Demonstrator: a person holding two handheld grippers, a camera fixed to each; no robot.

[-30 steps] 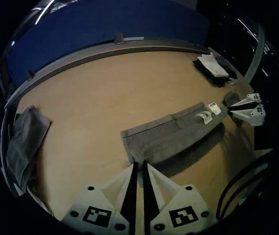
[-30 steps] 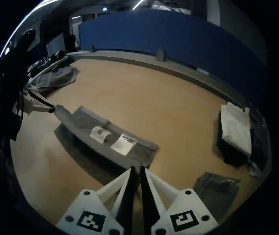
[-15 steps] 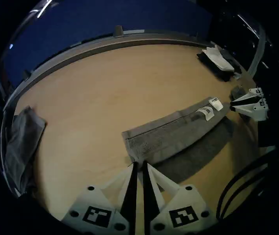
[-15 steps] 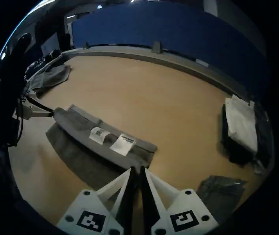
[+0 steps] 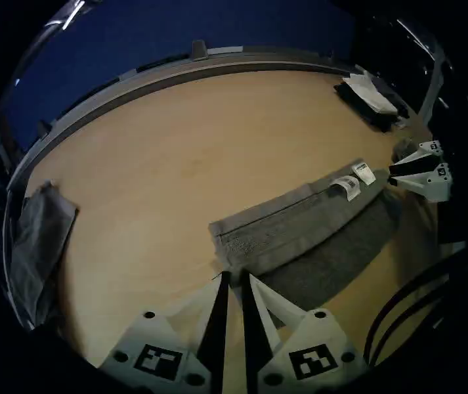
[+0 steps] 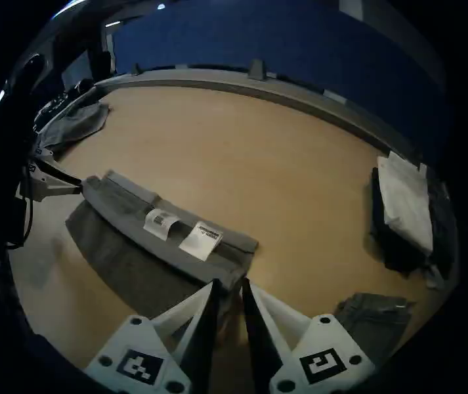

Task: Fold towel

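Since the earlier frames the fingers of both grippers have drawn apart, and the towel has come down from its raised position onto the table.

1. Left gripper: the fingers stand apart with a narrow gap. One near corner of the towel lies right at the fingertips. It cannot be told whether the fingers touch the cloth.
2. Right gripper: the fingers stand apart with a wider gap. The opposite end of the towel lies at the fingertips, with its edge in line with the gap.
3. In the right gripper view the left gripper is at the far left, its tips at the other end of the towel. In the left gripper view the right gripper is at the far right, beside the labelled end.
4. Towel: grey, stretched in a long band between the two grippers. A folded upper layer lies over a darker lower layer that is spread flat on the wood. Two white labels sit side by side on the upper layer, near the right gripper.
5. Surroundings: a stack of folded dark and white cloths lies well apart from the towel. A small grey cloth lies nearer the right gripper. Another grey cloth lies at the table's other end. A blue partition runs along the far edge.
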